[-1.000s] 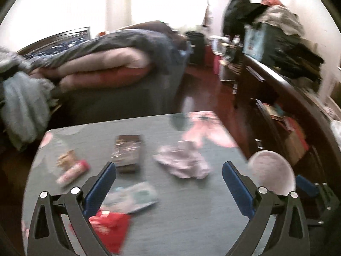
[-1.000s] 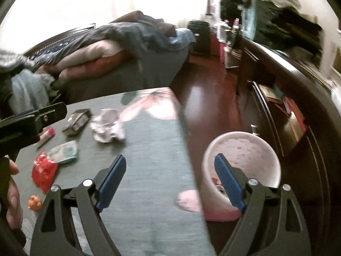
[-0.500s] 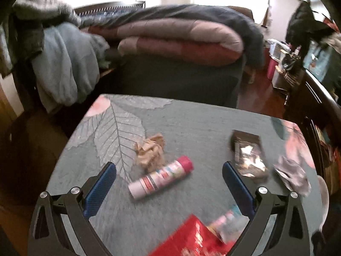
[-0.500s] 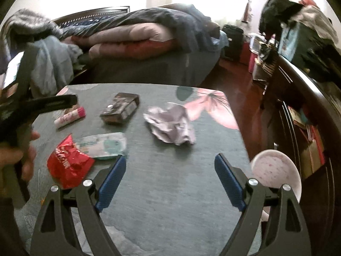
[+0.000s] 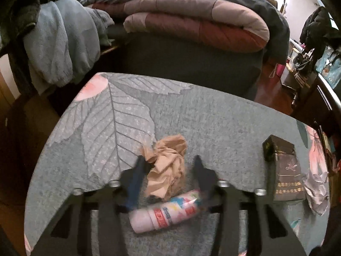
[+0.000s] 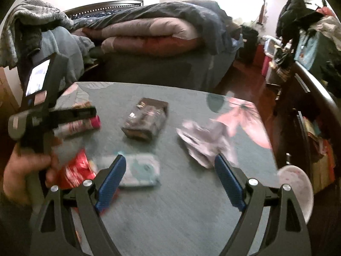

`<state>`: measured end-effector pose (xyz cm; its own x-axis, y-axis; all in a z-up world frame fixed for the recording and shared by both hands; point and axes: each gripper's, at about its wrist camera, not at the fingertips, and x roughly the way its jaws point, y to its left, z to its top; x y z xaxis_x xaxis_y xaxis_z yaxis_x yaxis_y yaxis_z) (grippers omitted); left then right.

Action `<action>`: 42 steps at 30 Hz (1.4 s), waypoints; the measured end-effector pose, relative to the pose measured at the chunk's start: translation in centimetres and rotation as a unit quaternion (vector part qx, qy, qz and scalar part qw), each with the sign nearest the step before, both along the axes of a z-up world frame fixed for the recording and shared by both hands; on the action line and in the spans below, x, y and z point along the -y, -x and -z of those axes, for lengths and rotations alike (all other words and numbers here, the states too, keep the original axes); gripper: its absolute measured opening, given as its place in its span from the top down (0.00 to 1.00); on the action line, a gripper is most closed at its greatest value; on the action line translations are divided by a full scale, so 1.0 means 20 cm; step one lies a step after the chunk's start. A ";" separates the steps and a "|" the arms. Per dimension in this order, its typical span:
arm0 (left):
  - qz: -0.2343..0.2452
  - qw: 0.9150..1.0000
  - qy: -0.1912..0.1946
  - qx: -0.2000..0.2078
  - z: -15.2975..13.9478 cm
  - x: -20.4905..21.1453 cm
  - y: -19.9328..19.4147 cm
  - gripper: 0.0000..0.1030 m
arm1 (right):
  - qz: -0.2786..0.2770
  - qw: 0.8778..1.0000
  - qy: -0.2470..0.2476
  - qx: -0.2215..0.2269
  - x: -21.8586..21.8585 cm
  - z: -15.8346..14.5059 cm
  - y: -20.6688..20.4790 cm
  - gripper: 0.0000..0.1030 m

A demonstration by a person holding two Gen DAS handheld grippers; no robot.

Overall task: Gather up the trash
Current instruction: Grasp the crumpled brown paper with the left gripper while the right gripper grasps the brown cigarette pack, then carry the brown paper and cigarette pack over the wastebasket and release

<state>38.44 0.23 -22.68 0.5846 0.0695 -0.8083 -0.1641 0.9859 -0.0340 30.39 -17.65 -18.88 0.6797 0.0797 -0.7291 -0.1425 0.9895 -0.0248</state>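
A crumpled ball of tan paper point(image 5: 166, 168) lies on the tabletop point(image 5: 119, 128), between the fingers of the left tool point(image 5: 168, 166). That tool's jaws are closing on it; the left finger point(image 5: 136, 179) touches the paper's edge, while the right finger point(image 5: 202, 175) stands just apart from it, so the paper is not yet clamped. The tool points steeply down, and in the right wrist view a hand point(image 6: 25, 170) grips its handle at the tabletop's left edge.

Just behind the paper ball, nearer the camera, lies one pink tube point(image 5: 168, 211) with coloured printing, on its side. Also on the tabletop: one dark box point(image 6: 146, 118), one crumpled pale lilac sheet point(image 6: 204, 140), one pale green packet point(image 6: 138, 170) and one red wrapper point(image 6: 74, 170), each apart from the others.

The right tool point(image 6: 168, 177) hangs tilted down over the near middle of the tabletop, jaws wide apart and holding nothing. One pink bin point(image 6: 298, 187) shows past the tabletop's right edge. Beyond the tabletop is a bed point(image 6: 149, 34) piled with folded quilts.
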 end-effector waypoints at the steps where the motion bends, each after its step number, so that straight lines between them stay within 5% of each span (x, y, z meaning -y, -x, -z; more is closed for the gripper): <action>1: 0.003 1.000 -0.001 -0.001 0.00 0.00 0.00 0.81 | -0.001 1.000 -0.001 -0.006 -0.03 0.01 -0.04 0.17; 16: 0.002 0.998 -0.007 0.064 -0.23 -0.14 0.14 0.83 | 0.027 0.998 -0.017 -0.058 -0.27 0.19 -0.46 0.18; 20: 0.001 0.998 -0.004 0.069 -0.25 -0.17 0.16 0.83 | 0.029 0.996 -0.012 -0.083 -0.29 0.25 -0.51 0.40; 28: 0.007 0.997 0.007 0.071 -0.28 -0.14 0.19 0.83 | 0.022 0.997 -0.033 -0.060 -0.22 0.17 -0.40 0.43; 42: 0.075 0.991 0.013 0.111 -0.48 0.21 0.42 0.83 | 0.036 0.994 -0.098 -0.011 0.13 -0.06 0.02 0.44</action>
<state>30.12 -3.99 -13.15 0.7505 -0.0513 -0.6589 -0.0015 0.9969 -0.0793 30.05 -20.34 -17.64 0.6734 0.1729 -0.7188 -0.0695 0.9828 0.1714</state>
